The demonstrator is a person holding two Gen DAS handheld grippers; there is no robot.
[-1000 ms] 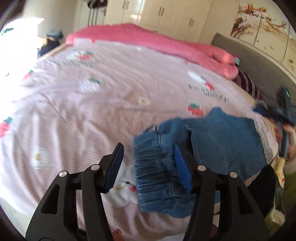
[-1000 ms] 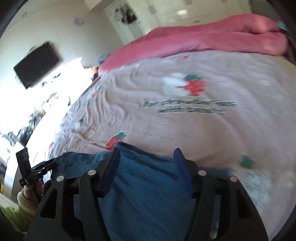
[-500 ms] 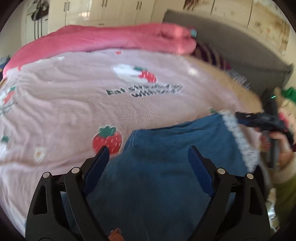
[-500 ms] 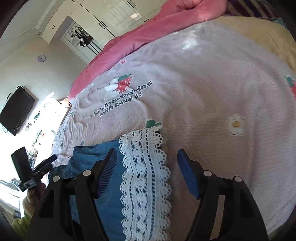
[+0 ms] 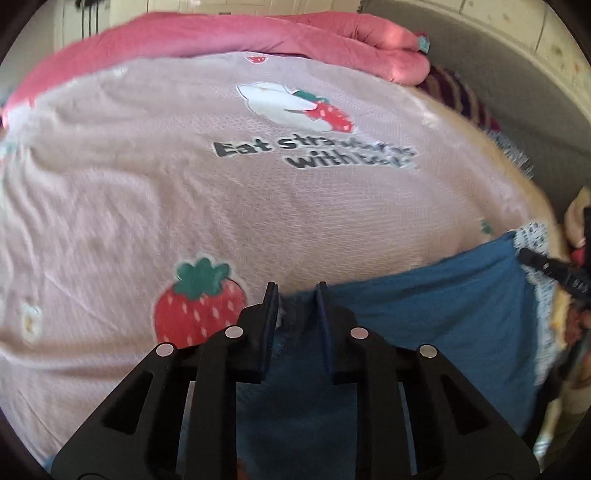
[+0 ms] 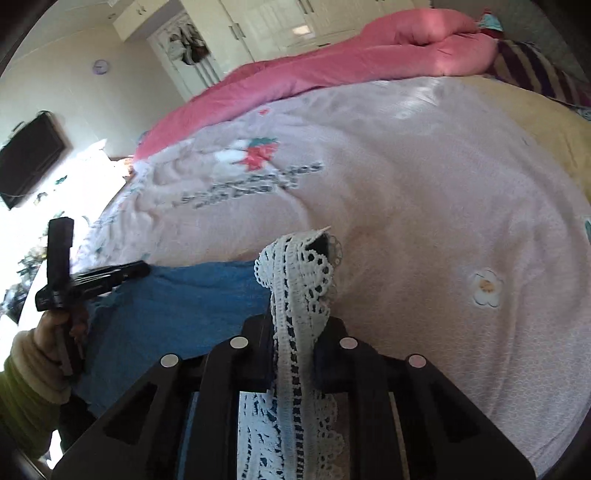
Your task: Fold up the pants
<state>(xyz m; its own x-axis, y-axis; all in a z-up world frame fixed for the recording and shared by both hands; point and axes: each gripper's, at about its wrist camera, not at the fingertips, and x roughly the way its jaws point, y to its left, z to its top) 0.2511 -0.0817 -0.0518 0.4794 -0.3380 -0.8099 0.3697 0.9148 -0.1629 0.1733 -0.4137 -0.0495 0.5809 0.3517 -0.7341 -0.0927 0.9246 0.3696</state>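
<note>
Blue denim pants point(image 5: 424, 317) with a white lace hem lie at the near edge of the pink strawberry bedspread point(image 5: 221, 206). My left gripper point(image 5: 295, 295) is shut on the far edge of the denim at the waist end. My right gripper point(image 6: 295, 295) is shut on the white lace hem point(image 6: 299, 280), which bunches up between the jaws. The denim point(image 6: 177, 306) stretches between the two grippers. The right gripper shows at the right edge of the left wrist view point(image 5: 554, 267), and the left gripper shows at the left of the right wrist view point(image 6: 88, 280).
A rolled pink duvet point(image 5: 258, 33) lies along the far side of the bed. A striped pillow point(image 6: 535, 70) and grey headboard point(image 5: 517, 81) are at the right. A yellow blanket point(image 6: 554, 125) covers the bed's right part. A wall TV point(image 6: 29, 158) hangs at the left.
Both grippers have closed from open: the left onto the denim's edge, the right onto the lace hem. The left gripper earlier swung from the waistband across the pants.
</note>
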